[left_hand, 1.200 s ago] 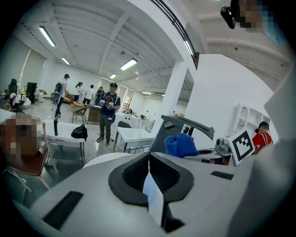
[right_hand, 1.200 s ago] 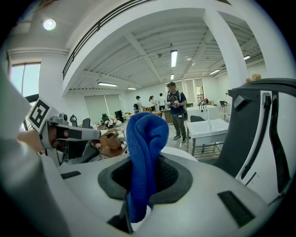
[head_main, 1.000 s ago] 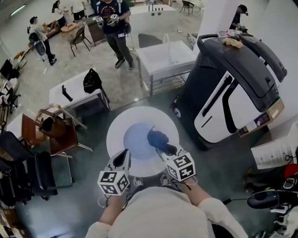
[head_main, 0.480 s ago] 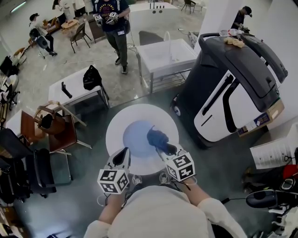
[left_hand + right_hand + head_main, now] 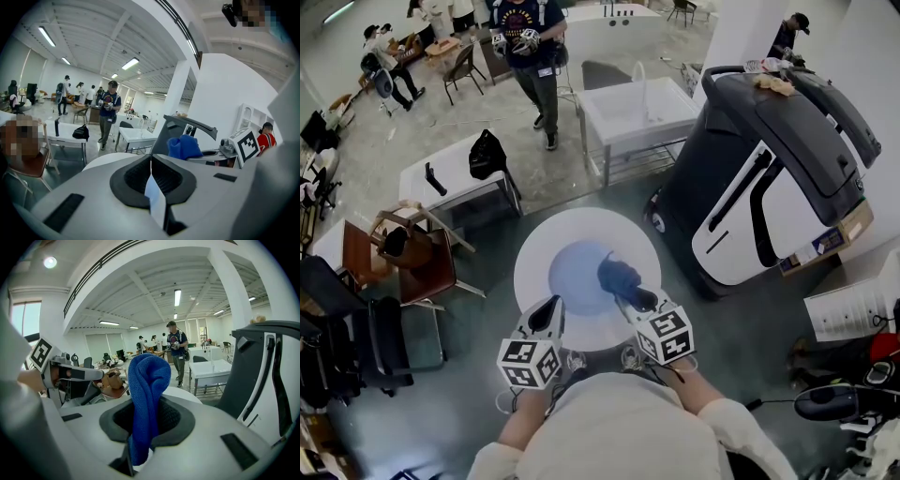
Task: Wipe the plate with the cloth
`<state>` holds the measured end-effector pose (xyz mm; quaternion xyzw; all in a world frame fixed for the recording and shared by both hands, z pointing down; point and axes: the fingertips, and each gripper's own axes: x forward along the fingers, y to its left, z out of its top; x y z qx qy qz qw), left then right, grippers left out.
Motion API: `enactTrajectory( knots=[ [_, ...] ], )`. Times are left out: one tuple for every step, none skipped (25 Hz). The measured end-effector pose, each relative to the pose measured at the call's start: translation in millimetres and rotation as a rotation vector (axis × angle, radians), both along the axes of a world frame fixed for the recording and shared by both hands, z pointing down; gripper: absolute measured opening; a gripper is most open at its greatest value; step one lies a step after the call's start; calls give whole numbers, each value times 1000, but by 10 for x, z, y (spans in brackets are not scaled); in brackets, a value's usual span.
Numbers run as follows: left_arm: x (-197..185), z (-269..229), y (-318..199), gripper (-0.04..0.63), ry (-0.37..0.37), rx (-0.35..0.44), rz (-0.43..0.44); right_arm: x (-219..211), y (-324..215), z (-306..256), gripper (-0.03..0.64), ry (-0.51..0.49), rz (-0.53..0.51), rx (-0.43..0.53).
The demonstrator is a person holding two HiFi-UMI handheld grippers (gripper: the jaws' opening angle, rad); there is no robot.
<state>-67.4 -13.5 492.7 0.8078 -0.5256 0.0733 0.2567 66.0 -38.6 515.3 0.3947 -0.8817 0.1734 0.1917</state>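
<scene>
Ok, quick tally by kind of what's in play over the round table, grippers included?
plate: 1
cloth: 1
grippers: 2 (left gripper, right gripper)
Total: 4

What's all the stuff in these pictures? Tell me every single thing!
round table: one, white, in front of the person
plate: one, light blue, middle of the round table
cloth: one, dark blue, held over the plate's right side
machine: one, dark grey and white, right of the round table
tables: two, white, rectangular, beyond the round table
bag: one, black, on the left white table
chair: one, brown wood, left of the round table
people: several, far back in the hall
left gripper: one, grey, shut and empty, by the plate's near edge
right gripper: one, grey, shut on the cloth
</scene>
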Motion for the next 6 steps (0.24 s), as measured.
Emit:
enactTrajectory(
  knots=[
    [5, 0, 3, 34, 0, 0, 0, 3, 1, -1, 89, 0, -1, 0],
    [11, -1, 3, 34, 0, -1, 0, 8, 0, -2, 89, 0, -1, 0],
    [18, -3, 2, 34, 1, -1, 0, 13, -3, -4, 89, 1, -2, 0],
    [24, -5, 0, 34, 2, -1, -1, 17, -8, -8, 89, 1, -4, 1],
    [30, -6, -3, 34, 3, -2, -1, 19, -12, -12, 89, 2, -5, 1],
    [35, -8, -5, 34, 4, -2, -1, 21, -17, -17, 89, 3, -7, 2]
  ],
)
